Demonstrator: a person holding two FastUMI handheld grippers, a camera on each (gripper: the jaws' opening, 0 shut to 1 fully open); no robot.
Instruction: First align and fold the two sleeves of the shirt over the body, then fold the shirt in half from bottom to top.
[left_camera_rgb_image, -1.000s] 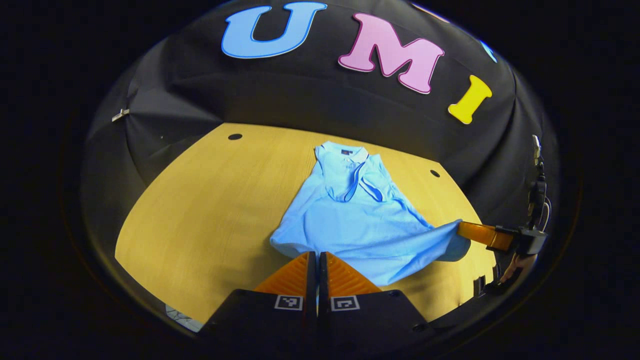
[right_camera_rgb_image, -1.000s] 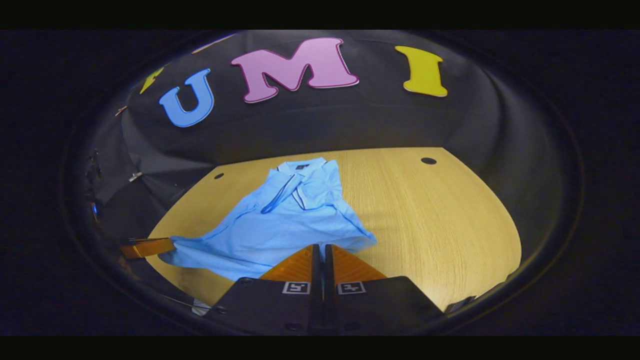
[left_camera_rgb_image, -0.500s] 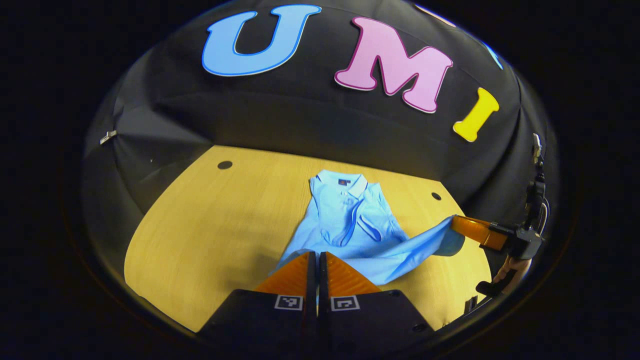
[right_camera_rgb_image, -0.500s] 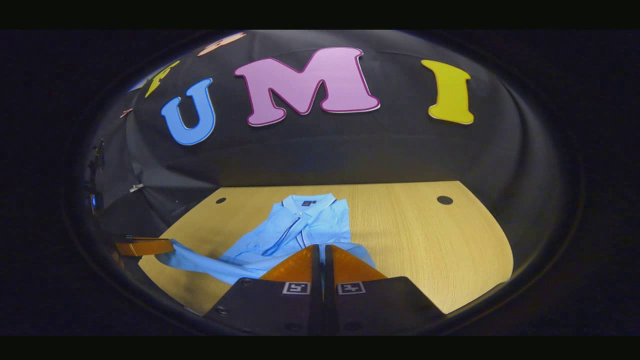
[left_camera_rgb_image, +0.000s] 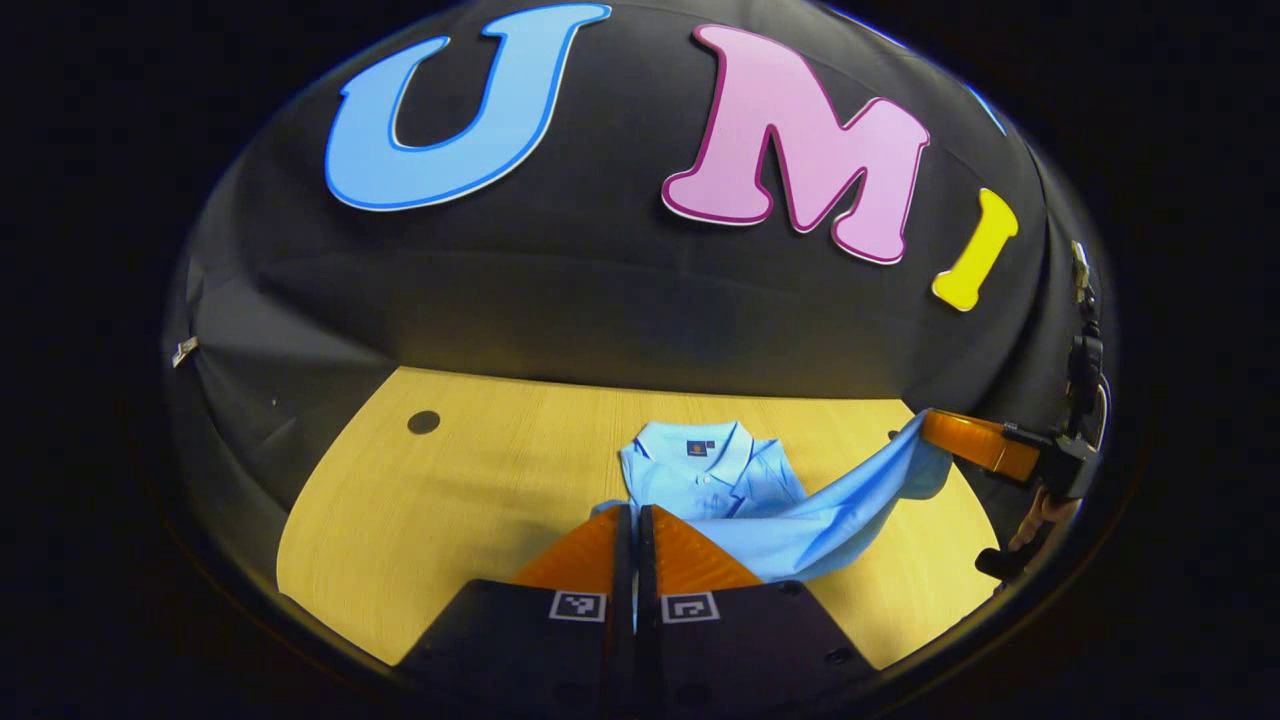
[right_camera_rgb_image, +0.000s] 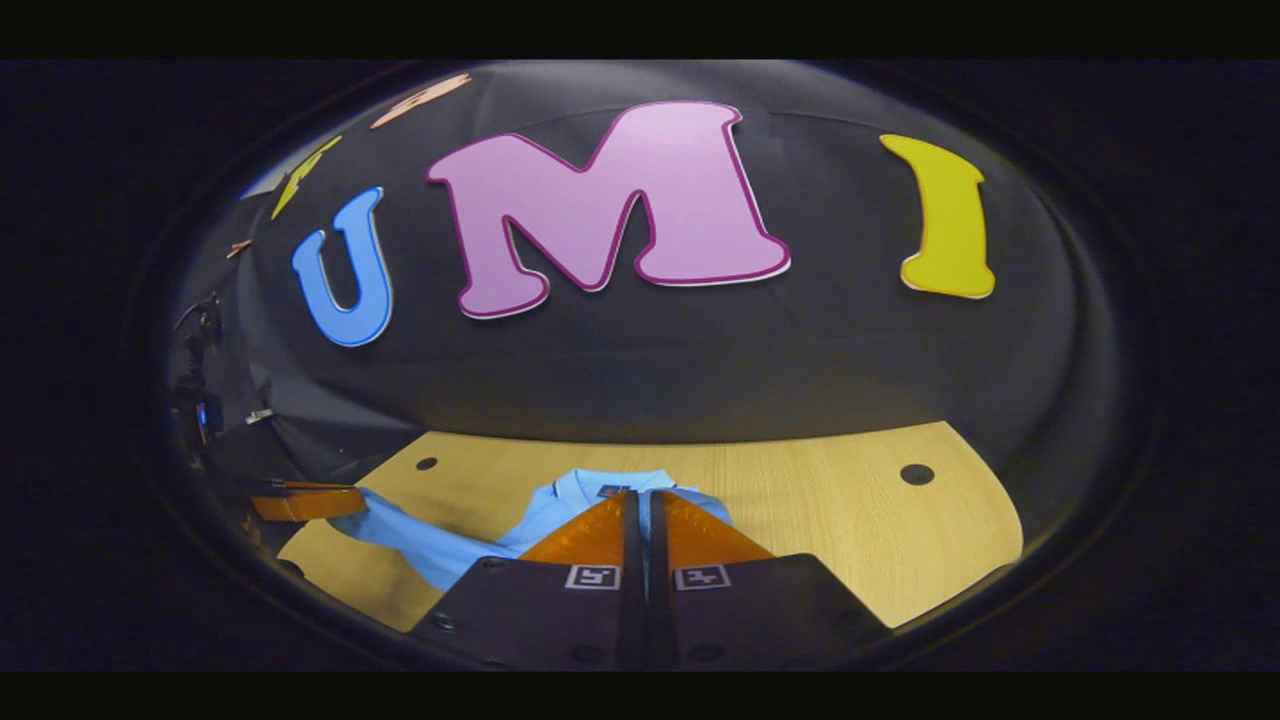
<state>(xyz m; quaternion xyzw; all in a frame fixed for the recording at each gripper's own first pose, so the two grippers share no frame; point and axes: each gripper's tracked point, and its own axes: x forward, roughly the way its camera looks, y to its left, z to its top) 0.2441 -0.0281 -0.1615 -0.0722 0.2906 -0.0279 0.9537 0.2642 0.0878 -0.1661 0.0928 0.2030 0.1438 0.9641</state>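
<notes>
A: Over the pale wooden bench, the light blue polo shirt is going up and forward. A second ago its body lay spread flat toward the cameras; now the bottom hem hangs in the air as a sagging band between the two tools.

B: And the collar end sits on the bench near the black cloth wall, collar and placket facing up. The left tool has its fingers pressed together, with blue cloth running in right at the tips, so it reads as a pinch on one hem corner.

A: Same on the other side. The right tool is closed tight, blue fabric showing on both sides of it. In the left gripper view that tool appears farther off at the right edge, hem cloth draped from its tip and a hand beneath it.

B: Both cameras have travelled toward the wall, too. The wall looms larger and the shirt has slid low in each view.

A: Which says the bottom-to-top fold is well under way. The sleeves look already tucked over the body, though the lifted cloth hides part of it.

B: What's left, by the look of it, is carrying the hem over the collar, laying it down level, then letting go. The slack in the middle could wrinkle if the corners land unevenly.
</notes>
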